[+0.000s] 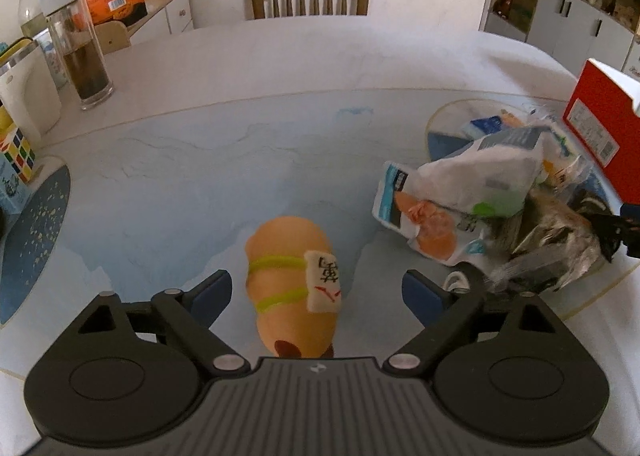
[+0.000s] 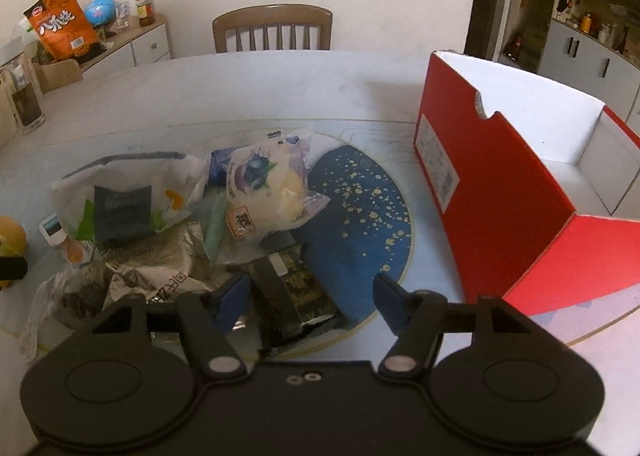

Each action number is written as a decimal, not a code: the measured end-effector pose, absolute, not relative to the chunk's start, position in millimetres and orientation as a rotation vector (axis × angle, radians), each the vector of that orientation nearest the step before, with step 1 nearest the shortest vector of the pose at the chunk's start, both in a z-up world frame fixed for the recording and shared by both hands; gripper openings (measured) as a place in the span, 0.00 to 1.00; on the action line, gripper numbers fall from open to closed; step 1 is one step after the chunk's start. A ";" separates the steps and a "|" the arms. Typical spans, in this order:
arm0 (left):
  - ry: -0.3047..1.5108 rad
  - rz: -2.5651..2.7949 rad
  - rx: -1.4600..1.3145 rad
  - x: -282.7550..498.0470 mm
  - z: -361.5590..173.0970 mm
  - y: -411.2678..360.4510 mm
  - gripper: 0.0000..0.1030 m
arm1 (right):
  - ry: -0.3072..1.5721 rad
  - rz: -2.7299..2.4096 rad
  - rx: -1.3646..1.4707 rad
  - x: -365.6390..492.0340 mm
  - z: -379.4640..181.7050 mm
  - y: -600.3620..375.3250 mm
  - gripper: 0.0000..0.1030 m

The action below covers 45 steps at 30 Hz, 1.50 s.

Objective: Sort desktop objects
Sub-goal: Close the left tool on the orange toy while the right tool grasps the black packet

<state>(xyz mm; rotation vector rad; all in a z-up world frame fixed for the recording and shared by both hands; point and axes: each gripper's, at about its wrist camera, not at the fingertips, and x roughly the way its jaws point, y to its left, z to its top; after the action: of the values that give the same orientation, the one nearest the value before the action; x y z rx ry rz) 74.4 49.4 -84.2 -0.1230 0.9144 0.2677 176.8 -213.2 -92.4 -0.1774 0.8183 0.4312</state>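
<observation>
The left gripper (image 1: 316,292) hangs over the counter (image 1: 248,159) with its jaws apart, an orange plush toy (image 1: 294,280) lying between them, untouched by either pad. Just right of the toy sits a heap of snack bags (image 1: 460,207). The right gripper (image 2: 310,296) has its jaws apart too, on either side of a dark packet (image 2: 298,292) at the near edge of that heap, with gaps on both sides. A red box (image 2: 520,195), open and empty inside, stands to the right of the heap
</observation>
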 end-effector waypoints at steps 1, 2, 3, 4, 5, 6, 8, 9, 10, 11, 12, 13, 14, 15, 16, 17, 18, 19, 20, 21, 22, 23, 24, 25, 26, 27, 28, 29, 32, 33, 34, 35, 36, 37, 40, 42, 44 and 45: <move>0.922 0.271 -0.123 75.2 -86.1 50.0 0.82 | 0.821 0.434 -0.180 177.6 -93.6 -212.5 0.65; 0.929 0.276 -0.120 75.8 -88.1 50.5 0.79 | 0.823 0.438 -0.181 178.1 -94.5 -212.2 0.65; 0.935 0.281 -0.118 76.4 -89.5 51.2 0.76 | 0.826 0.443 -0.181 178.7 -95.5 -211.9 0.64; 0.939 0.285 -0.115 76.6 -90.9 51.6 0.72 | 0.831 0.447 -0.181 179.3 -96.5 -211.5 0.60; 0.941 0.287 -0.114 76.7 -91.9 51.9 0.70 | 0.836 0.452 -0.182 179.6 -97.3 -210.8 0.57; 0.943 0.290 -0.112 76.8 -92.6 52.0 0.67 | 0.840 0.458 -0.183 179.7 -98.0 -210.0 0.53; 0.936 0.293 -0.109 75.3 -92.7 52.1 0.65 | 0.843 0.462 -0.188 179.5 -98.9 -208.8 0.50; 0.934 0.294 -0.105 74.8 -92.7 51.8 0.64 | 0.843 0.467 -0.189 179.1 -98.9 -208.3 0.47; 0.932 0.293 -0.103 74.1 -92.9 51.7 0.61 | 0.842 0.469 -0.190 178.7 -98.7 -207.9 0.45; 0.929 0.291 -0.101 73.8 -92.6 51.6 0.60 | 0.842 0.471 -0.190 178.2 -98.4 -207.3 0.44; 0.928 0.288 -0.100 74.1 -92.3 52.0 0.57 | 0.841 0.471 -0.191 177.6 -97.9 -206.7 0.42; 0.928 0.285 -0.100 74.4 -92.0 52.0 0.56 | 0.840 0.471 -0.192 177.3 -97.5 -206.5 0.41; 0.926 0.285 -0.094 74.2 -91.8 51.4 0.54 | 0.839 0.470 -0.192 176.8 -97.1 -206.5 0.40; 0.925 0.287 -0.089 74.4 -91.3 51.3 0.51 | 0.839 0.471 -0.191 176.4 -96.7 -206.5 0.39; 0.925 0.286 -0.088 74.7 -90.7 51.6 0.48 | 0.838 0.473 -0.193 175.8 -96.0 -206.2 0.38; 0.925 0.280 -0.089 74.4 -90.6 52.0 0.47 | 0.836 0.474 -0.194 175.1 -95.3 -206.1 0.38; 0.925 0.279 -0.089 74.3 -90.2 52.4 0.46 | 0.835 0.473 -0.194 174.4 -94.4 -206.2 0.37; 0.927 0.278 -0.088 74.1 -90.0 52.4 0.46 | 0.835 0.472 -0.192 173.6 -93.5 -206.5 0.36; 0.928 0.274 -0.087 73.8 -89.7 52.4 0.46 | 0.835 0.469 -0.189 172.8 -92.5 -206.8 0.36; 0.929 0.272 -0.084 72.7 -89.3 52.0 0.45 | 0.835 0.464 -0.186 171.8 -91.4 -207.3 0.35; 0.929 0.269 -0.081 72.0 -88.8 51.7 0.45 | 0.835 0.456 -0.185 171.0 -90.5 -207.7 0.35; 0.928 0.265 -0.080 71.2 -88.3 51.6 0.45 | 0.834 0.449 -0.185 170.2 -89.6 -208.0 0.35; 0.927 0.260 -0.079 70.0 -87.7 51.5 0.45 | 0.834 0.446 -0.182 169.1 -88.5 -208.6 0.35; 0.924 0.257 -0.076 68.8 -86.4 51.5 0.45 | 0.834 0.443 -0.179 167.6 -87.4 -209.2 0.35; 0.921 0.253 -0.074 67.6 -84.8 51.1 0.45 | 0.833 0.440 -0.177 165.6 -86.2 -209.7 0.35; 0.916 0.246 -0.072 66.2 -82.9 50.8 0.44 | 0.831 0.437 -0.176 164.3 -85.0 -210.2 0.34; 0.912 0.241 -0.071 65.1 -81.4 50.6 0.44 | 0.830 0.435 -0.174 162.7 -83.8 -210.7 0.34; 0.908 0.237 -0.071 63.6 -79.4 50.2 0.44 | 0.829 0.431 -0.172 160.5 -82.5 -211.2 0.34; 0.902 0.219 -0.069 59.5 -73.6 49.7 0.44 | 0.826 0.422 -0.163 153.8 -78.7 -212.8 0.34; 0.901 0.213 -0.069 57.9 -71.7 49.6 0.44 | 0.824 0.419 -0.157 151.5 -76.8 -213.5 0.34; 0.897 0.204 -0.069 55.8 -68.7 49.2 0.44 | 0.822 0.415 -0.152 149.4 -75.0 -214.3 0.34; 0.892 0.194 -0.068 54.0 -65.8 49.0 0.44 | 0.819 0.412 -0.147 147.2 -73.1 -214.7 0.33; 0.887 0.185 -0.066 52.6 -63.4 48.7 0.44 | 0.815 0.408 -0.141 144.2 -70.9 -215.2 0.33; 0.881 0.174 -0.061 50.9 -60.0 47.8 0.44 | 0.811 0.404 -0.137 141.6 -68.9 -215.7 0.33; 0.870 0.145 -0.047 46.9 -51.8 44.8 0.44 | 0.797 0.393 -0.121 133.6 -62.1 -217.2 0.33; 0.863 0.127 -0.041 44.8 -46.4 42.3 0.44 | 0.786 0.385 -0.110 128.1 -56.9 -218.6 0.33; 0.854 0.111 -0.026 42.6 -40.3 39.1 0.44 | 0.777 0.375 -0.096 122.5 -51.2 -220.9 0.33; 0.851 0.103 -0.020 41.9 -37.2 37.6 0.44 | 0.771 0.368 -0.088 119.4 -47.7 -222.4 0.33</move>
<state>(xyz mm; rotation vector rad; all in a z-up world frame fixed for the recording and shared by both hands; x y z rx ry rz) 41.9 37.6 -37.2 -0.0196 0.8509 0.1033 119.4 -222.4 -47.7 -0.0876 0.7714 0.3677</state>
